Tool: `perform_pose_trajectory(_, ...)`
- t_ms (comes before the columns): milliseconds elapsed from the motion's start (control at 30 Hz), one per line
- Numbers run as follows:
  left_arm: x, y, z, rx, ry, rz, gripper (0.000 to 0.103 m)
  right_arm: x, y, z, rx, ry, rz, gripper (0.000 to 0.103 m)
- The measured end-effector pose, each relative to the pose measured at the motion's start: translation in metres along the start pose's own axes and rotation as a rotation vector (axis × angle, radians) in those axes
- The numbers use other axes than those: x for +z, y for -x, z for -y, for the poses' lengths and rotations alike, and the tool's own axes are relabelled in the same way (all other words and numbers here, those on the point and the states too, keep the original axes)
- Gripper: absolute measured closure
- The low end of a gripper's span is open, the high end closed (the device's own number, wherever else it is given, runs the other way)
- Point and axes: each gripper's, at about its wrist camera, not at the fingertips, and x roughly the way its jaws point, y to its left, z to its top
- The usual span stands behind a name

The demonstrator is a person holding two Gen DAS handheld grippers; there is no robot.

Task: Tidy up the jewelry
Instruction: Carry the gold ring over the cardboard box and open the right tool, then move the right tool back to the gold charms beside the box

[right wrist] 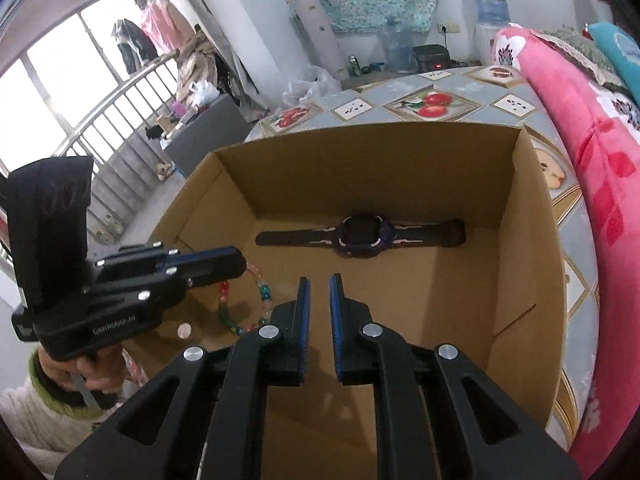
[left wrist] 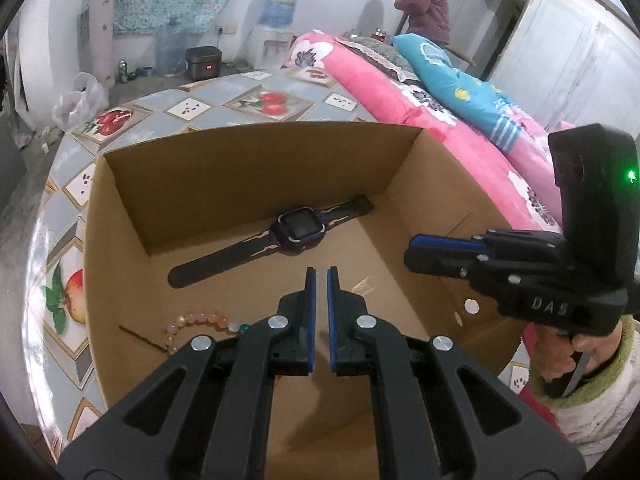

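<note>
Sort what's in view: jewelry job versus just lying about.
For the job: watch, bead bracelet, cardboard box.
Lying about: pink quilt, blue pillow, water dispenser, rice cooker, plastic bag.

Both grippers (left wrist: pixel 321 270) (right wrist: pixel 319 278) nearly closed, empty

Black watch (left wrist: pixel 296 230), brown cardboard box (left wrist: pixel 256 152)

An open-topped cardboard box (left wrist: pixel 132 200) on the desk (left wrist: pixel 192 108) leaves clear access from above, its tall walls closing off every side. Inside, a watch (left wrist: pixel 296 228) lies along the far wall and a bead bracelet (right wrist: pixel 262 300) near the left wall (bare floor between them), bedding (right wrist: pixel 600 184) crowding the right.
</note>
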Motion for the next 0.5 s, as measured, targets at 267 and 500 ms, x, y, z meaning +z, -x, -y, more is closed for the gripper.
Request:
perform_pose_trajectory(267, -0.002, 0.006, -0.008, -0.011, 0.037, 0.027, 0.096, 0.001, 0.021, 0.008, 0.029, -0.029, 0.066, 0.092)
perform_pose_trajectory(500, -0.024, 0.057, 0.007, -0.073, -0.023, 0.218, 0.096, -0.020, 0.075, 0.004, 0.101, -0.002, 0.214, 0.092)
